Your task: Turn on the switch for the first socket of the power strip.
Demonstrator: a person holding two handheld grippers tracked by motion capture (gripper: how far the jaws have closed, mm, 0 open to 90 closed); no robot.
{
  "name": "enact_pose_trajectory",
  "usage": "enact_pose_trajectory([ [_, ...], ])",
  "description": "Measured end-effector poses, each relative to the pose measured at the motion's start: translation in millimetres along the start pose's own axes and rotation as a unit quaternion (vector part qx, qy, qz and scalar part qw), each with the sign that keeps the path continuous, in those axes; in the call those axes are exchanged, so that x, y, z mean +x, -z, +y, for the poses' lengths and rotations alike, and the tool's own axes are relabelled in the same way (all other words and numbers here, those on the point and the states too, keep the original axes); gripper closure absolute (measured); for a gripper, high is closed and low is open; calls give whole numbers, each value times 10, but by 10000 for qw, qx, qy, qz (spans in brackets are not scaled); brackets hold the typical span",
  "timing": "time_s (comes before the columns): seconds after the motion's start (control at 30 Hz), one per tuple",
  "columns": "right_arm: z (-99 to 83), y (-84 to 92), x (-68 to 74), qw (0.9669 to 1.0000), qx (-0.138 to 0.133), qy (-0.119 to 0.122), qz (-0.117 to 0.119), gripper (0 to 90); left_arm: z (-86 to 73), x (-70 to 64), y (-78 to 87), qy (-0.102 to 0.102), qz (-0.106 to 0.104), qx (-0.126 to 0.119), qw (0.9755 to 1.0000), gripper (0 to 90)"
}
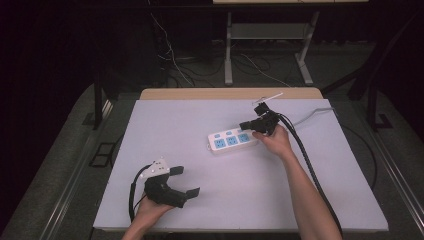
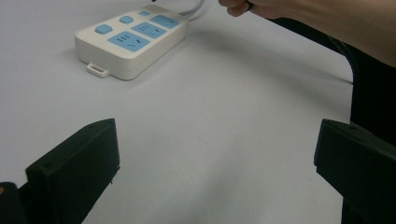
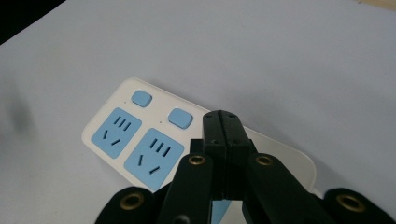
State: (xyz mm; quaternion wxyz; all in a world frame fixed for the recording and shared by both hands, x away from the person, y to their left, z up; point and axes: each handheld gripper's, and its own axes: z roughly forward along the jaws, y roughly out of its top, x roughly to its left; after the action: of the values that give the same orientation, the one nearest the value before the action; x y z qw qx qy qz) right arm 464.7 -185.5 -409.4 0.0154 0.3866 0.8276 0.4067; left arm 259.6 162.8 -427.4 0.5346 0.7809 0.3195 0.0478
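left gripper lower left, fingers spread wide, empty | right gripper right of centre, fingers pressed together over power strip | white tabletop

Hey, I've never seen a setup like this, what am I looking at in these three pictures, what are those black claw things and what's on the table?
A person sits at a white-covered table, holding a black hand-held two-jaw gripper in each hand; no robot arm is involved. The high view looks down from above. The other two pictures come from cameras riding on each gripper, looking along its jaws.

The left gripper rests near the table's front edge, jaws wide apart, holding nothing. The right gripper has its jaws pressed together, poised over a white power strip with blue sockets and blue buttons; whether it touches the strip is unclear. The strip's grey cord trails off to the right.
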Motion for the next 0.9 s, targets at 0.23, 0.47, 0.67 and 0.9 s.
enact_pose_trajectory([
  [0.23, 37, 186, 19, 10000, -66, 33, -33, 900, -3, -8, 8, -8, -5, -9, 10000, 0],
  [0.47, 58, 383, 31, 9999, -122, 65, -82, 899, -2, -16, 6, 12, -2, -28, 10000, 0],
  [0.67, 35, 561, 44, 9998, -107, 72, -177, 899, -1, -23, 6, 11, -13, -33, 10000, 0],
  [0.9, -68, 722, 101, 9994, 3, 97, -345, 895, 2, -36, 1, -6, -23, -38, 10000, 0],
])
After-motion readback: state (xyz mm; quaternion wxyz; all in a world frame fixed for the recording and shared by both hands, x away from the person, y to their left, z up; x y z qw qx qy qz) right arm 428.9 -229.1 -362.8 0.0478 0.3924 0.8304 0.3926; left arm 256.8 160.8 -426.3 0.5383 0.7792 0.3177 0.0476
